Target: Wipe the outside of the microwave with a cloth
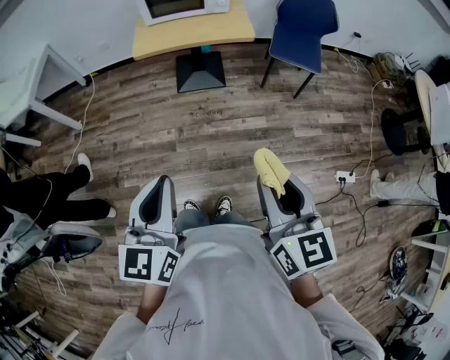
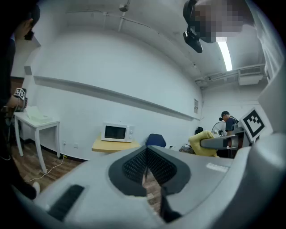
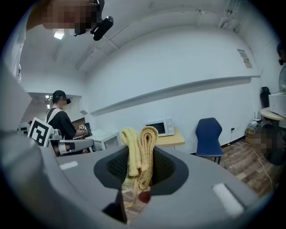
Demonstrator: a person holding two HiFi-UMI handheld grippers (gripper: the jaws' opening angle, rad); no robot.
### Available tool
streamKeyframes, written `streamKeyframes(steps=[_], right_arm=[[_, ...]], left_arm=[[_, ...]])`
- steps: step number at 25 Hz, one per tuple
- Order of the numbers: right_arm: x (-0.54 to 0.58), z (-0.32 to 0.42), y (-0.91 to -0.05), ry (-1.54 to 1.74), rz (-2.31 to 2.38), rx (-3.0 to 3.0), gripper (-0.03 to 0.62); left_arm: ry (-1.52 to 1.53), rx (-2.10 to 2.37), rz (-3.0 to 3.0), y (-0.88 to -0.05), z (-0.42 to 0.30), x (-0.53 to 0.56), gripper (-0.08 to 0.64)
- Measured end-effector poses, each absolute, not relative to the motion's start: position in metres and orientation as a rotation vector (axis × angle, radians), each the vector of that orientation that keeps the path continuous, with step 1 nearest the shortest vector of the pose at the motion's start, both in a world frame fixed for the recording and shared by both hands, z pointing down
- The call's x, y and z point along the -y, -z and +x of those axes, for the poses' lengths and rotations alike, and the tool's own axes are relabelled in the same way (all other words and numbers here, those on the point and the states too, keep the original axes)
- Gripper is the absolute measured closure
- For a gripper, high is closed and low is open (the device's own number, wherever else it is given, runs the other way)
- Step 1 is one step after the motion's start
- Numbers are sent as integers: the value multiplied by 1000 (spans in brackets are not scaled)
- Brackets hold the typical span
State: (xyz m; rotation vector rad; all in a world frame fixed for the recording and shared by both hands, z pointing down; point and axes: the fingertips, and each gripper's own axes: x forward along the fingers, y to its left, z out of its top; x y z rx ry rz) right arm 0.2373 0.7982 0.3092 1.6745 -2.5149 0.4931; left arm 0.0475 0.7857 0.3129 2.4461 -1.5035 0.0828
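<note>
The head view looks steeply down; both gripper views face forward, low, all sharing the far microwave [image 1: 184, 8] at twelve o'clock

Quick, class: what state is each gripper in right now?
Left gripper: shut, nothing between its jaws.
Right gripper: shut on the yellow cloth.

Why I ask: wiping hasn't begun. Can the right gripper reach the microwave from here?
Probably not yet: the right gripper, shut on the yellow cloth, is across open floor from the microwave; the way looks free.
</note>
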Motion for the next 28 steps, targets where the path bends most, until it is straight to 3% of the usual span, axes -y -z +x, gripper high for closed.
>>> streamKeyframes(steps=[14,28], right_arm=[[-794,264,-314,-547,1720,2544,472],[-681,220,-300,-517,1676,2569,471]], left_arm=[[-41,1551,2464,-307,66,-779,561],[6,1596,2453,-300,21,-670,560]])
